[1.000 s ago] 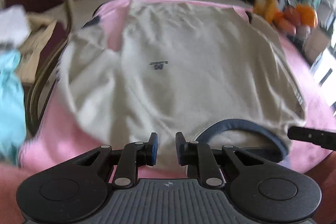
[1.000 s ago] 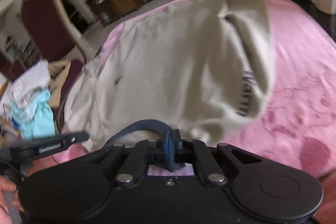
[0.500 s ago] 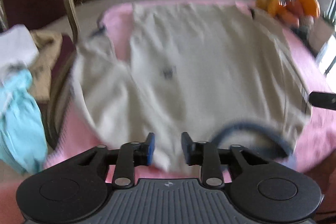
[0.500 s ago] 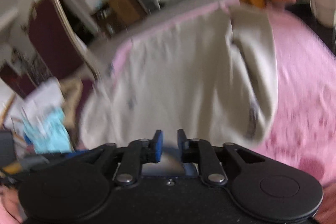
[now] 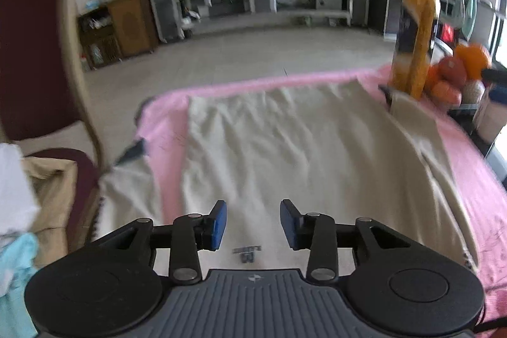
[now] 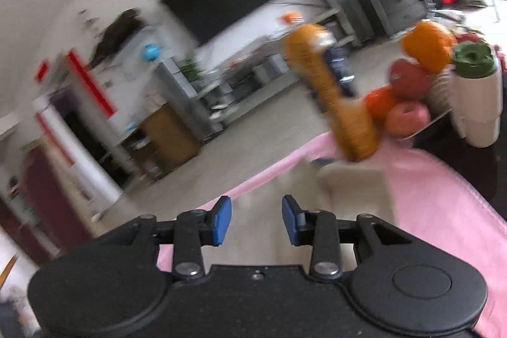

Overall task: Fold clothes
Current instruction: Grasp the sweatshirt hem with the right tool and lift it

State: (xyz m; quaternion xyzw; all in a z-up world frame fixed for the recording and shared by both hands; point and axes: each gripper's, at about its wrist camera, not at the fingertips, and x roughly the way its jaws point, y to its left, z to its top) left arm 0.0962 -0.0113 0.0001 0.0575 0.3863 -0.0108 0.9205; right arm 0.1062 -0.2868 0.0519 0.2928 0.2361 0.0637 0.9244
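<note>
Two tongs, both with fingers apart and empty: my left tongs [image 5: 252, 222] hover over the near half of the beige shirt [image 5: 304, 148], spread flat on the pink cloth [image 5: 472, 154] for folding; my right tongs [image 6: 256, 220] face its far right corner.

Motion blur smears the right wrist view; sweatshirt [image 6: 351, 189] there barely legible.

Maroon chair [image 5: 38, 30] beside pink cloth [image 5: 164, 122]; fruit [image 6: 408, 113] behind.
</note>
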